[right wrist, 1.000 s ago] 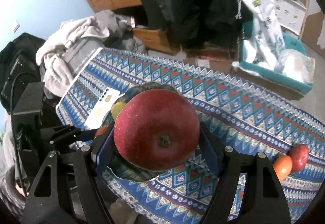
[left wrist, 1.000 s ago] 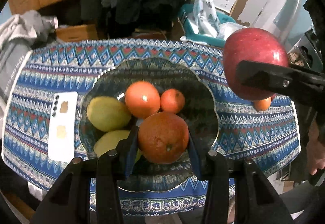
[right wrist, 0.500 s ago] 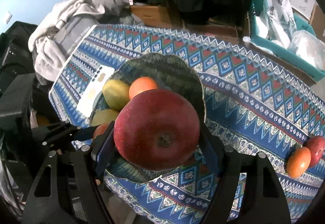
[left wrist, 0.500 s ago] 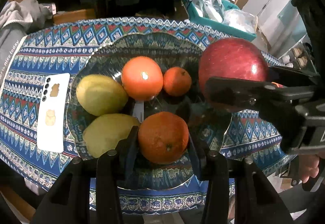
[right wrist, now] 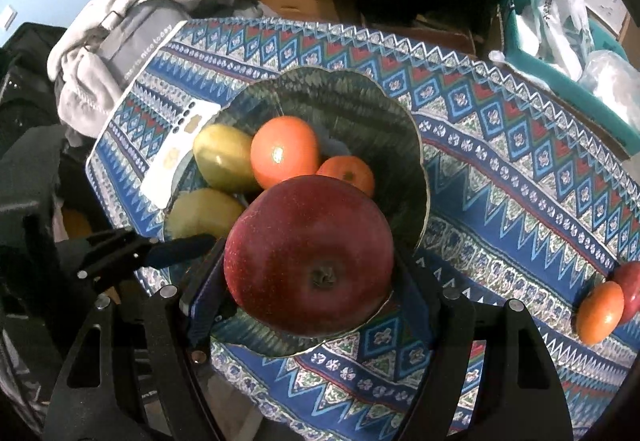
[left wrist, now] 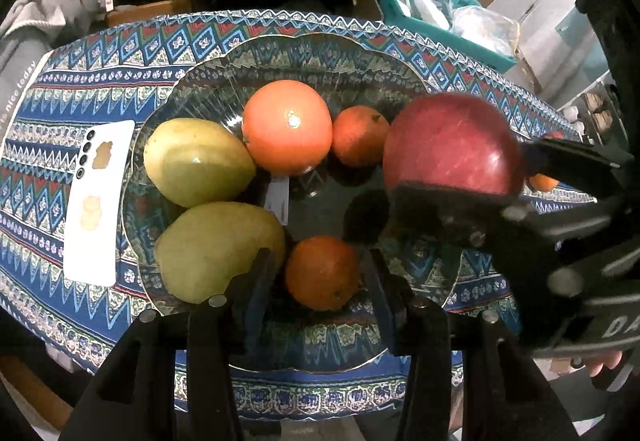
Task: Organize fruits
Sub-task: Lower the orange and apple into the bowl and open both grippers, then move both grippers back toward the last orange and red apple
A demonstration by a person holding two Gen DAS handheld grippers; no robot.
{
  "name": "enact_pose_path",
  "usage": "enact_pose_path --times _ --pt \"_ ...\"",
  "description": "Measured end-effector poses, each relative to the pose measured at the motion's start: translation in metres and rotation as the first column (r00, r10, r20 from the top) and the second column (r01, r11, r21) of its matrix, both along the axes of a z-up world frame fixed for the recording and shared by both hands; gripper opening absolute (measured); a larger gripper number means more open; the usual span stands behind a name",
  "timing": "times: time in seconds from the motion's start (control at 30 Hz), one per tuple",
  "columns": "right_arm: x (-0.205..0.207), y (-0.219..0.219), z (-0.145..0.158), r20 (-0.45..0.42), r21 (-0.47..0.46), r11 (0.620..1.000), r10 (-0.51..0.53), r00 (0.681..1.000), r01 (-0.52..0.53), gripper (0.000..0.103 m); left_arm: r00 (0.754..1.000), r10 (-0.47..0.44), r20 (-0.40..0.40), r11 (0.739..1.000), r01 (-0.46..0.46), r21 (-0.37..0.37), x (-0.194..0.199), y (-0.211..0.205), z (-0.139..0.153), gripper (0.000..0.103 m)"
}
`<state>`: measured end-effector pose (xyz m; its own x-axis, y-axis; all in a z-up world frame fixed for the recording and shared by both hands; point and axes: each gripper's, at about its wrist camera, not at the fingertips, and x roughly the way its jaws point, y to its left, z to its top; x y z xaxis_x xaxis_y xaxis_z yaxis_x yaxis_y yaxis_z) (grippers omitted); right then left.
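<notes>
Seen from my left wrist, my left tool (left wrist: 320, 273) is closed on a firm, slick-skinned orange (left wrist: 322, 272) low over the bowl (left wrist: 352, 53), gripped across its widest part; two loose fruits far right are nearly hidden.

From my right wrist they lie plainly on the bench (right wrist: 520, 177), and my right tool (right wrist: 308, 277) clamps a heavy, bruisable apple (right wrist: 309, 259) at its sides over the bowl's near rim.

Cluttered home, patterned tablecloth (right wrist: 500, 145), heaped laundry (right wrist: 132, 13)
</notes>
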<state>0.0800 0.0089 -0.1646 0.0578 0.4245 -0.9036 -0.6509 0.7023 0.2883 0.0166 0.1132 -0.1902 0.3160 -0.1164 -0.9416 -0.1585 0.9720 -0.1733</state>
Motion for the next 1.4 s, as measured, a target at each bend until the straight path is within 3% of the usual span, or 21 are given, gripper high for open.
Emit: enact_pose_path --times 0.4,0.57,0.7,1.4 --pt "-0.002 0.003 -0.005 -0.018 -0.007 1.000 0.003 1.000 -0.003 0.078 1.000 0.009 0.002 1.000 -0.009 0.026 -0.001 0.001 0.008 0.067" --pt "0.005 -0.008 0.013 -0.002 0.055 0.998 -0.045 0.999 0.045 0.078 1.000 0.018 0.014 1.000 -0.019 0.012 -0.002 0.003 0.016 0.067" --pt "0.009 -0.018 0.031 0.033 0.073 0.995 -0.077 0.997 0.074 0.078 0.999 0.019 0.033 1.000 -0.020 0.019 -0.002 0.002 0.026 0.075" --pt "0.011 -0.115 0.093 0.204 0.039 0.967 -0.255 0.945 0.252 0.079 0.990 -0.034 0.136 0.999 0.034 0.000 0.010 -0.041 0.076 0.079"
